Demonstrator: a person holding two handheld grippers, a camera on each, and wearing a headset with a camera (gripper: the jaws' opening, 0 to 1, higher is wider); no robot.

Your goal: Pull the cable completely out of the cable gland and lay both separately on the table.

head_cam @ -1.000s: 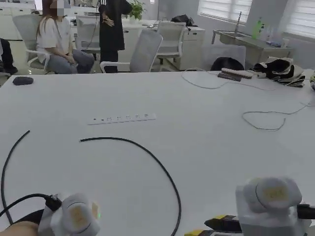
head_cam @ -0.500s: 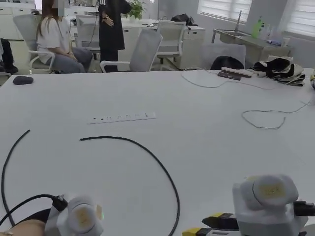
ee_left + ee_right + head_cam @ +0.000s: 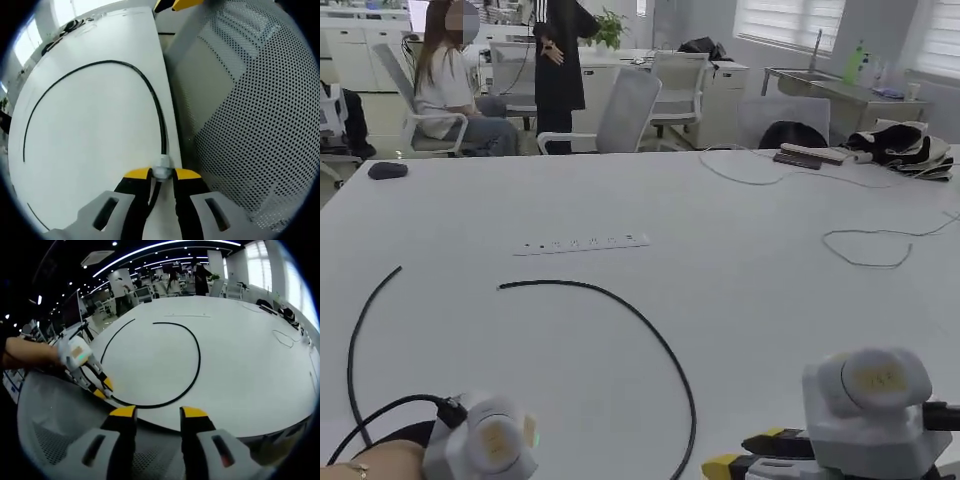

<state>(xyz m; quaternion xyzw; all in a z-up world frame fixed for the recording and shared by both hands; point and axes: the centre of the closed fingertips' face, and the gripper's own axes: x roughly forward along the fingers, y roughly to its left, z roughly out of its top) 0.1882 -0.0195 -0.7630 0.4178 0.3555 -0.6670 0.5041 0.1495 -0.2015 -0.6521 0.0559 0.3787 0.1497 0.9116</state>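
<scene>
At left, my left gripper has its yellow-tipped jaws drawn narrow on the white cable gland. I hold it at the near edge of the white table, just beside a mesh chair back, with the cable threaded through the gland. From the gland the black cable runs out over the tabletop in one broad arc, lying flat with its far end free. At right, my right gripper points toward the table's near edge, jaws standing apart and holding nothing.
</scene>
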